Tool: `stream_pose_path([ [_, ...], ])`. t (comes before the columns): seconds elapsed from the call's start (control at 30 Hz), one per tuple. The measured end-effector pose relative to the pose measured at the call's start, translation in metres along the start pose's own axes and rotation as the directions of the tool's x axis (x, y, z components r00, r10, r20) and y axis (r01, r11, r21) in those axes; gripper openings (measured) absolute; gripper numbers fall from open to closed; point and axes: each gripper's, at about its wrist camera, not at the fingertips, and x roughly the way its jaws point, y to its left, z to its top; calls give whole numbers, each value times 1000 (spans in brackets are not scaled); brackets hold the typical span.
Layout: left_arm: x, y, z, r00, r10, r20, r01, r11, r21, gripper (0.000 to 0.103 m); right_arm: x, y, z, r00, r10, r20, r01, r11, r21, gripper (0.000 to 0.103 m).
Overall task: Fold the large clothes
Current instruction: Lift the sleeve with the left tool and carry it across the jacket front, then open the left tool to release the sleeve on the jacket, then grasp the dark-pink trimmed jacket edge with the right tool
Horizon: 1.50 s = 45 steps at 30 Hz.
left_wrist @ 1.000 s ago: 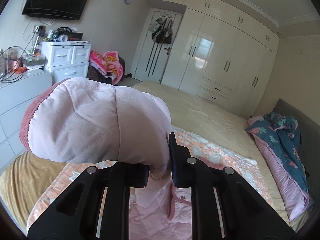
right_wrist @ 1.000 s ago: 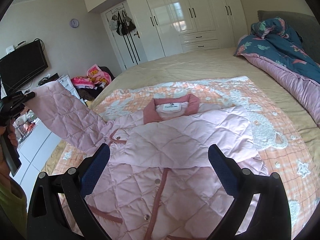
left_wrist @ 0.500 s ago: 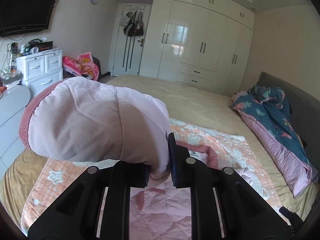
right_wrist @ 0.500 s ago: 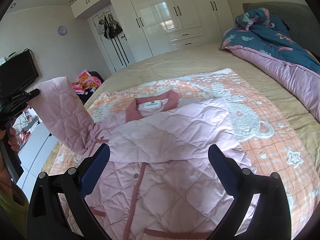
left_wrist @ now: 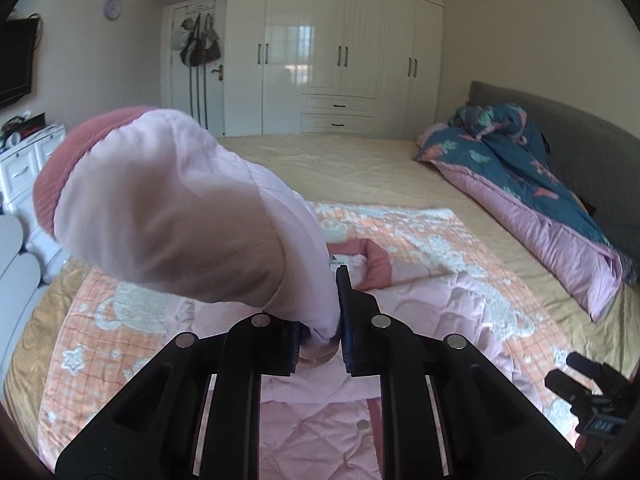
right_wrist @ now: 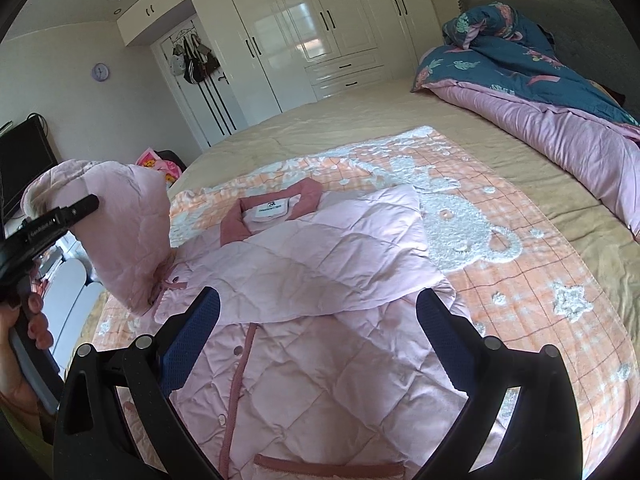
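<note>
Sleeve pinched and lifted, jacket flat on the bed.
My left gripper (left_wrist: pixel 320 344) pinches the pink sleeve (left_wrist: pixel 176 216), held up above the jacket (right_wrist: pixel 304 320); my right gripper (right_wrist: pixel 318 332) hangs spread wide over its front, on the patterned blanket (right_wrist: pixel 520 264).

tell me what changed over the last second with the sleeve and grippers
The left gripper has carried the sleeve up and inward, toward the jacket collar. It stays shut on the sleeve. The right gripper stays open above the jacket, holding nothing; the other sleeve stays folded across the chest.
</note>
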Motion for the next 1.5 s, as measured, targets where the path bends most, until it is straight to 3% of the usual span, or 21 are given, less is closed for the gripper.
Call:
stream_pose_path([
  [0.53,32,-56,-50,992,-52,-115,71,983,168,9,-3,-40,-1,998,-68,-1,68,991,113,98],
  [1.1,72,-104,-107,974,-29,-225,102,942,319,13,-8,-72,0,992,-123,-1,122,976,180,98],
  [1.2,77,-108,-114,967,-32,-253,119,934,338,26,-6,-72,-1,992,-124,-7,123,976,178,98],
  [1.27,77,-114,-118,961,-34,-276,136,923,360,61,-5,-72,-1,992,-126,-11,126,976,176,98],
  [1.3,76,-116,-120,960,-41,-276,145,919,368,66,-4,-72,-1,992,-125,-12,125,977,175,98],
  [1.4,72,-125,-128,956,-50,-291,174,891,419,67,-2,-72,-1,992,-128,-16,128,976,178,98],
  [1.5,65,-118,-131,940,-98,-326,228,892,390,82,2,-71,-2,991,-129,-24,131,976,172,98],
])
